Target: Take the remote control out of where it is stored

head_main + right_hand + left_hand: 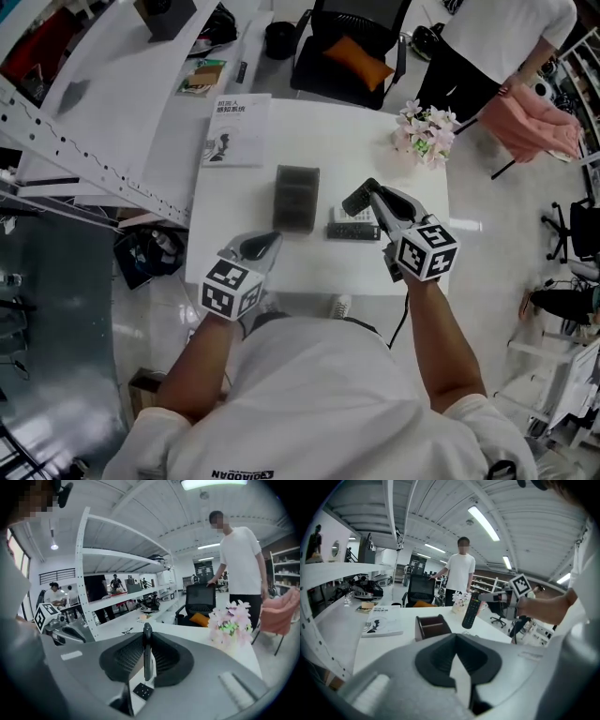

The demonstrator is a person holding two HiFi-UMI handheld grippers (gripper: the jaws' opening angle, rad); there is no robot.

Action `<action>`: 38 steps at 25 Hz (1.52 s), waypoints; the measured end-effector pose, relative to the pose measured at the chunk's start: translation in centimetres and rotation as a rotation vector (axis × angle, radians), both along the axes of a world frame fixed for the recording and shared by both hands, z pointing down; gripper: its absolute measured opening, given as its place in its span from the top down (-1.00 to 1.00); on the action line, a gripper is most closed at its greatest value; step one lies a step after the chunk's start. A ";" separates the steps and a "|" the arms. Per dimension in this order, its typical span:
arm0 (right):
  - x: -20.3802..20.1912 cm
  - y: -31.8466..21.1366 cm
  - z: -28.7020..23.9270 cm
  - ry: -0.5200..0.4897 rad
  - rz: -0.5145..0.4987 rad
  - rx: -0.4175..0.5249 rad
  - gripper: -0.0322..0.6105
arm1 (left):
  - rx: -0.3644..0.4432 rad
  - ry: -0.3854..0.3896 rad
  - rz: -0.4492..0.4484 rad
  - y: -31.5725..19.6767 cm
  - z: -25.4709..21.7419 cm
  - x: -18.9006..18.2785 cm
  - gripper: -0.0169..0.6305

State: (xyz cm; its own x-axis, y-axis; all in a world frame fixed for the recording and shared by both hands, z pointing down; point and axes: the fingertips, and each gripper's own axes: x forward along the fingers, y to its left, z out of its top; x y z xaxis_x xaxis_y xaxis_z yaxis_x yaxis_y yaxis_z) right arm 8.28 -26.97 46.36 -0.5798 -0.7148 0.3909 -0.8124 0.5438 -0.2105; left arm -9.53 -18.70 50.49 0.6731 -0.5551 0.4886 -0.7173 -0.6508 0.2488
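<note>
Extraction step looks done: the right gripper (pixel 367 200) is clamped partway closed on the remote control (pixel 471 611), pads on its two flat faces. It holds the remote by one end and in the air, tilted, clear of the table (pixel 375 141). The remote is fully out of the dark compartmented holder (pixel 296 197), which stands upright mid-table just beside and left of it. The left gripper (pixel 265 245) is empty with its tips together as far as I can tell, low near the front table edge and short of the holder, touching nothing. There's a flat dark item (pixel 353 231) on the table under the right gripper, possibly a second remote, but it's too small to be sure. Next move, my read: carry the remote to bare table away from that item and the flowers (pixel 425 131), level it out, set it flat, then release. Grip is near one end, so watch for it pivoting in the pads on the way down. Holder needs no steadying now.
</note>
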 end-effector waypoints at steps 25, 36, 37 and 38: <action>7.9 9.5 17.0 -0.683 0.595 -0.456 0.68 | -0.022 -0.028 0.131 0.6 0.6 4.1 0.94; 9.0 10.5 20.4 -0.563 0.667 -0.577 0.59 | -0.030 -0.028 0.115 1.3 0.9 3.2 0.94; 9.0 10.5 20.6 -0.553 0.669 -0.582 0.59 | -0.030 -0.028 0.115 1.3 0.9 3.2 0.94; 9.0 10.5 20.7 -0.543 0.669 -0.587 0.58 | -0.030 -0.027 0.115 1.4 0.9 3.1 0.94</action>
State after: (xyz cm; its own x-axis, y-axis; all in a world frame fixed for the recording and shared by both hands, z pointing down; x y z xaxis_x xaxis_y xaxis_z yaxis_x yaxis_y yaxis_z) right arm 17.30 -16.47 67.07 -0.3377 -0.7367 0.5859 -0.6268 -0.2884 -0.7238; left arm -6.39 -17.34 51.42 0.7177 -0.4602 0.5226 -0.6453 -0.7216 0.2508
